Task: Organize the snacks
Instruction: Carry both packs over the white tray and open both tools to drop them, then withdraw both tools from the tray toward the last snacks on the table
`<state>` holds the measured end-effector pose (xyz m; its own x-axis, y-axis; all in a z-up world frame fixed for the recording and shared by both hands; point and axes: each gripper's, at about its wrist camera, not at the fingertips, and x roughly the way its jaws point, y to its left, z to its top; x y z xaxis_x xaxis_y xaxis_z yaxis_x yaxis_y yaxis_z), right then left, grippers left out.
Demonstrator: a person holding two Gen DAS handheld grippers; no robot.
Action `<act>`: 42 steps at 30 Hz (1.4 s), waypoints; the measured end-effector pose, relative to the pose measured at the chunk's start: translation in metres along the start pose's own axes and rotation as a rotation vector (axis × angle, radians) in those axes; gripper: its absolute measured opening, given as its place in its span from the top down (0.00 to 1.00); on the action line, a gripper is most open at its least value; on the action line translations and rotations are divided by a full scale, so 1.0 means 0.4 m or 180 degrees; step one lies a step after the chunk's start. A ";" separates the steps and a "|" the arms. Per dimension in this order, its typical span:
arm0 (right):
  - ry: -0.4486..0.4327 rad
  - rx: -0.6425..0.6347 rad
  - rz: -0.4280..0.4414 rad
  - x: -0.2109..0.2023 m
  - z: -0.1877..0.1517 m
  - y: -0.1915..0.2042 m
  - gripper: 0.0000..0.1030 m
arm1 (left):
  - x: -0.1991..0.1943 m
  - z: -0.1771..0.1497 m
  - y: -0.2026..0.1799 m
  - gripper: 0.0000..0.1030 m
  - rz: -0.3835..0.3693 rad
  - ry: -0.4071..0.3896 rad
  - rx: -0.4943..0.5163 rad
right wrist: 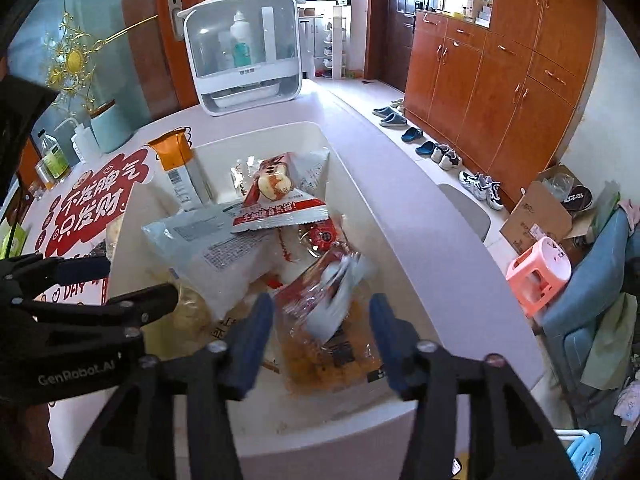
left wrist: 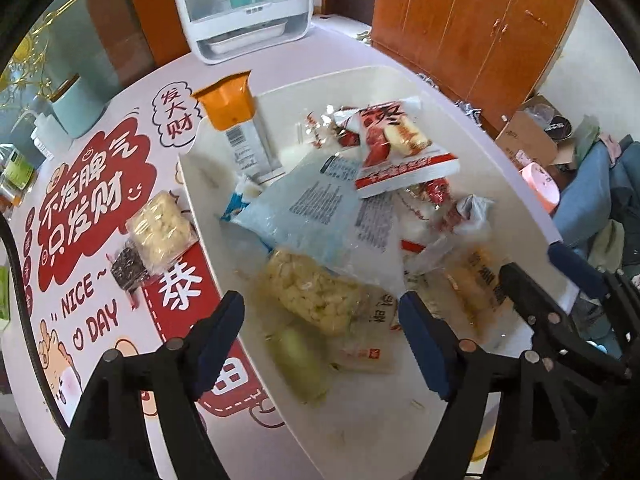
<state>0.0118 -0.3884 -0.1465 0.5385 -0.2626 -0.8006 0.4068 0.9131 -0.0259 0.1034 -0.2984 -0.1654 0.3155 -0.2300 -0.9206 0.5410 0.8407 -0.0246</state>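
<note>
A white bin [left wrist: 400, 76] [right wrist: 360, 184] on the table holds several snack packets. My left gripper [left wrist: 320, 320] is open and empty, just above a clear pack of pale puffed pieces [left wrist: 312, 296] at the bin's near left. A red and white packet [left wrist: 400, 140] [right wrist: 280, 200] lies on top of the pile. An orange-topped pouch [left wrist: 232, 108] [right wrist: 176, 152] leans in the far left corner. My right gripper [right wrist: 322, 320] is open over a blurred red and silver packet [right wrist: 324, 292] and an orange snack bag [right wrist: 332, 356]. Outside the bin lie a pale rice-crisp pack [left wrist: 160, 228] and a dark bar [left wrist: 126, 268].
A white countertop cabinet [left wrist: 244, 8] [right wrist: 244, 48] stands at the table's far end. Bottles and a teal cup [right wrist: 108, 124] stand at the far left. The table edge [right wrist: 460, 216] runs along the right, with shoes, a cardboard box and a pink stool [right wrist: 538, 272] on the floor.
</note>
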 end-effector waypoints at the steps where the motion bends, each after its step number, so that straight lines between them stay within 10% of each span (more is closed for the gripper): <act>1: -0.0002 0.0007 0.0012 0.002 0.000 -0.003 0.43 | 0.002 -0.001 0.004 0.24 0.0017 0.0005 -0.0012; 23: 0.0129 0.0013 0.0091 -0.019 -0.006 0.092 0.43 | -0.095 -0.064 0.120 0.24 0.0059 -0.0150 -0.0054; 42: 0.0004 -0.0352 0.0273 -0.102 0.006 0.415 0.43 | -0.229 -0.187 0.469 0.24 0.0334 -0.0363 -0.0325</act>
<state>0.0591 -0.2268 -0.1166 0.5668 -0.1817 -0.8036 0.2754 0.9611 -0.0231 0.1174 -0.0830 -0.1147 0.4556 -0.1876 -0.8702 0.4204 0.9070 0.0246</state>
